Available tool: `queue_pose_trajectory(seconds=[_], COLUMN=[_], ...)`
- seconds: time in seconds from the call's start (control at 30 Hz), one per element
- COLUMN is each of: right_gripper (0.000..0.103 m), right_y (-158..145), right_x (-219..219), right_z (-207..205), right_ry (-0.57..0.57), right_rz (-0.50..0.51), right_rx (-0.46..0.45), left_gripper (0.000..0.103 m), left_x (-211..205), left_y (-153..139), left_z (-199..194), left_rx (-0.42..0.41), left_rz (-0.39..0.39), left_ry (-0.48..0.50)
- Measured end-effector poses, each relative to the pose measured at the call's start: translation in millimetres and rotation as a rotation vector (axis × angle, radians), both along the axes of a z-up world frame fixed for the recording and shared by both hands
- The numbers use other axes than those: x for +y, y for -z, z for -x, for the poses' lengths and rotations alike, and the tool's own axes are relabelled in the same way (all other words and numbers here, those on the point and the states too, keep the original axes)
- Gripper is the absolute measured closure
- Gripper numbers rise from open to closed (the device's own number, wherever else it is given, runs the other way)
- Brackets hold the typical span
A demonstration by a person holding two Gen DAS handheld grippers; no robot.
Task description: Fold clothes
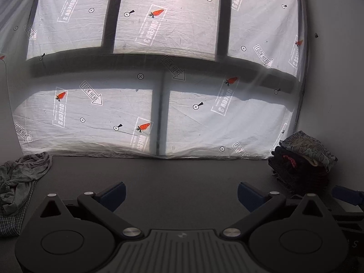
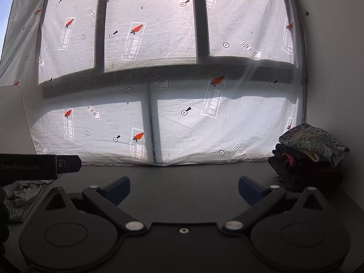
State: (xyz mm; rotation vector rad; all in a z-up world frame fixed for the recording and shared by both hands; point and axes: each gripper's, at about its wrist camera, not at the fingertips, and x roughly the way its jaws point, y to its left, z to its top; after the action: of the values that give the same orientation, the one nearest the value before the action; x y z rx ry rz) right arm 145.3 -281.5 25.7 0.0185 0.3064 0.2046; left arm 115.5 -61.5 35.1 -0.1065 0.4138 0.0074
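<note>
Left wrist view first: we hold the left gripper (image 1: 181,194) low over a dark grey table (image 1: 182,173), its blue-padded jaws spread wide with nothing between them. At about nine o'clock from those fingertips we see a crumpled grey garment (image 1: 21,177) lying loose on the table's edge, with a bit of checked fabric (image 1: 10,224) beneath it toward eight o'clock. At about three o'clock, against the white wall, a stack of folded clothes (image 1: 300,159) sits on the table, dark pieces below and a patterned blue-grey piece on top. Past the far table edge, at twelve o'clock, hangs a white printed sheet (image 1: 159,113) with carrots and arrows, backlit by window panes. From the right wrist view, our right gripper (image 2: 184,190) hovers over the same bare table, jaws likewise wide apart and empty. The folded stack (image 2: 311,154) lies at two o'clock from it, near but not touching. At nine o'clock the black body of the left tool (image 2: 38,166) crosses the frame, and the grey garment (image 2: 22,192) shows just beneath it.
</note>
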Motion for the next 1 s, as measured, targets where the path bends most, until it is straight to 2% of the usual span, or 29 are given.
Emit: queue_pose_trajectory(seconds=[0.27,0.63,1.0], right_gripper=[0.0,0.0,0.0], right_y=[8.4,32.7,35.7], right_x=[58.1,78.8,88.8], right_z=[68.7,126.2,149.7], right_ry=[-0.056,-0.012,0.0], right_rz=[0.003,-0.028,0.024], right_rx=[0.094,0.263,0.256], left_gripper=[0.0,0.0,0.0], left_x=[40.4,61.1,69.6], left_y=[13.6,30.8,35.8], left_z=[67.7,121.6,140.0], left_rx=[0.054,0.128,0.134], left_rz=[0.005,-0.016,0.007], left_ry=[-0.035,-0.05,-0.057])
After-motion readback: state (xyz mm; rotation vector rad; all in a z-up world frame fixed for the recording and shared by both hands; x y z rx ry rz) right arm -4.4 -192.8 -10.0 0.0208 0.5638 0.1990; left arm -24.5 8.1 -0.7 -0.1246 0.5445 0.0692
